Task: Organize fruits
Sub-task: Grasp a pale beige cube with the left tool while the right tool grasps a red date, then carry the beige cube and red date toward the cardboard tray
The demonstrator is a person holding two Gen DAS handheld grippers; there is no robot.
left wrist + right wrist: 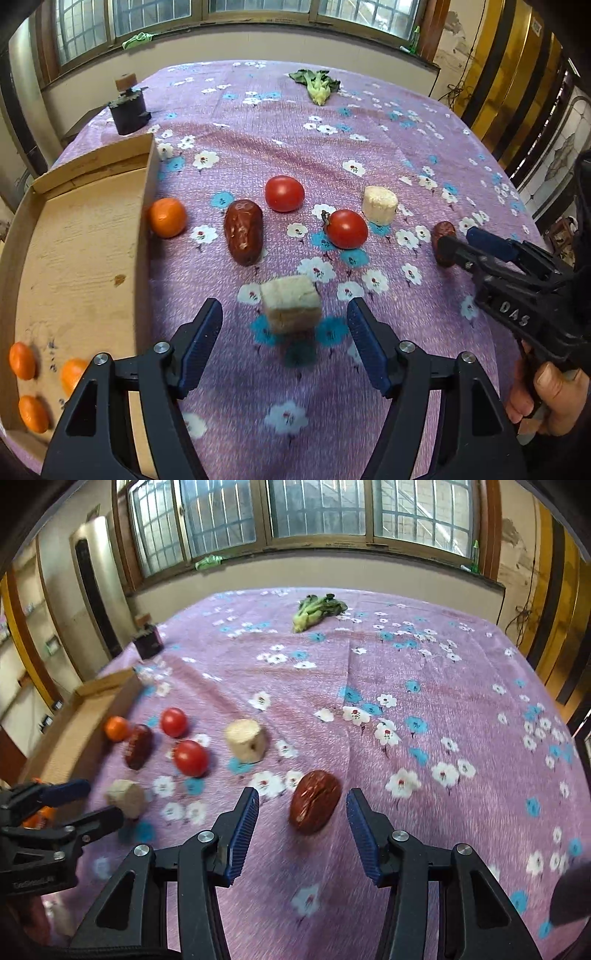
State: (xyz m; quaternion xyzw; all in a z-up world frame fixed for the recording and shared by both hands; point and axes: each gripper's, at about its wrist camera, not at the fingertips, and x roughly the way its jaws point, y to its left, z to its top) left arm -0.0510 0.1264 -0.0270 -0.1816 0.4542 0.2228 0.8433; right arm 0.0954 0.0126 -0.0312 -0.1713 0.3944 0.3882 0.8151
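Note:
In the left wrist view my left gripper [284, 314] stands open over the flowered cloth, with a beige block [290, 304] between its fingertips, untouched on both sides. My right gripper [303, 797] is open around a red date [314, 801] that lies on the cloth, with gaps on both sides. The left wrist view shows the right gripper [460, 240] half hiding that red date [445, 230]. Loose on the cloth lie a tangerine [168, 218] against the box wall, a larger date [243, 232] and two tomatoes [284, 194] [347, 229]. Three tangerines [22, 360] lie in the cardboard box [85, 240].
A white cylindrical chunk [380, 205] stands behind the tomatoes. A leafy green vegetable [316, 85] lies at the far edge of the table, and a dark object [129, 110] sits at the far left behind the box. A hand [546, 398] holds the right gripper's handle.

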